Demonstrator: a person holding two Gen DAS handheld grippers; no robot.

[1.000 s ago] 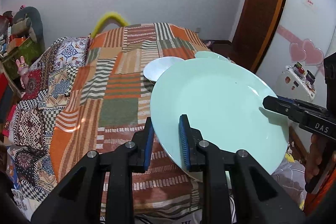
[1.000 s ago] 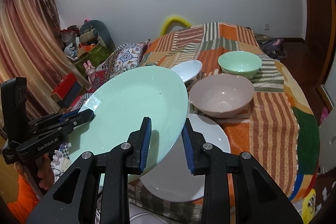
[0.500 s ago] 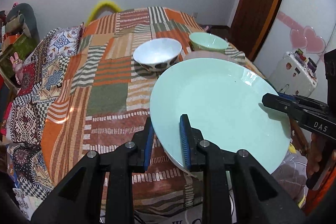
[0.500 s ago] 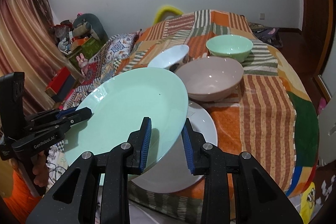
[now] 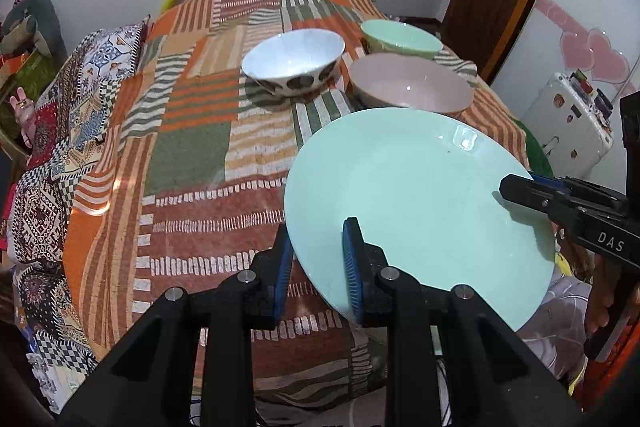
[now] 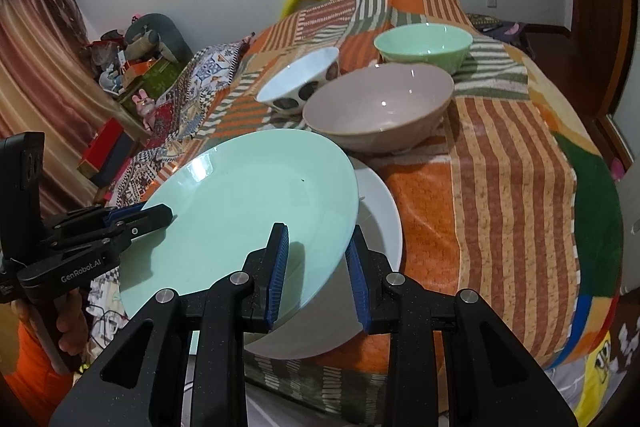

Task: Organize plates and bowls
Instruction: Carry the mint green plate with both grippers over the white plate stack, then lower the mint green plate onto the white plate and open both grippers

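Note:
A mint-green plate (image 5: 420, 195) (image 6: 248, 195) hangs tilted over the near edge of the table, held at opposite rims. My left gripper (image 5: 318, 231) is shut on its near-left rim; in the right wrist view that gripper (image 6: 160, 215) shows at the plate's left side. My right gripper (image 6: 318, 231) is shut on the other rim and reaches in from the right (image 5: 516, 187) in the left wrist view. A white plate (image 6: 380, 219) lies on the cloth just beneath the green one. Behind stand a white spotted bowl (image 5: 294, 61) (image 6: 300, 79), a pink bowl (image 5: 412, 87) (image 6: 380, 107) and a green bowl (image 5: 400, 37) (image 6: 424, 45).
A striped patchwork cloth (image 5: 192, 155) (image 6: 512, 187) covers the table. A patterned cover (image 5: 52, 147) drapes beside it on the left. A white appliance with magnets (image 5: 568, 123) stands at the right near a wooden door. A person's hand (image 6: 68, 327) grips the left tool.
Both grippers have come down with the green plate and tipped further downward. The plate now hangs closer over the white plate, and the three bowls show more fully.

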